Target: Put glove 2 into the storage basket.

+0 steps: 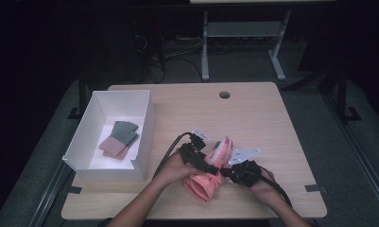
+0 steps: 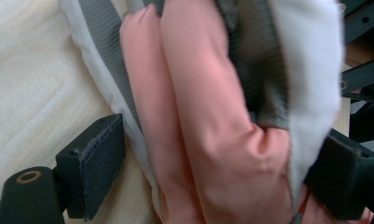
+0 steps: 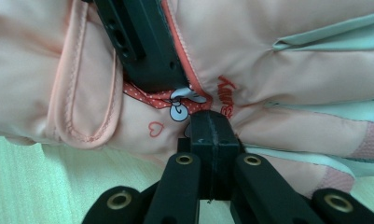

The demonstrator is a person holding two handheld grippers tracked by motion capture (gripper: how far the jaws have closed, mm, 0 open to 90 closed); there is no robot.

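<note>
You're mid-grab on the pink glove (image 1: pixel 211 176) on the desk (image 1: pixel 272 123): right gripper (image 3: pixel 208 122) has its fingers pinched together on a fold of fabric. Left gripper (image 2: pixel 212 163) fingers (image 2: pixel 95 158) stand apart with the glove's bulk between them. Next: close left squarely, then lift both together toward the white box (image 1: pixel 147 125).

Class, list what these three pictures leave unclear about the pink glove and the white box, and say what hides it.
- Pink glove, high view: its outline; hands and both tools cover it.
- Red lettering, right tool view: the closed right tool cuts it off.
- White box, high view: the folded items are too small to identify.
</note>
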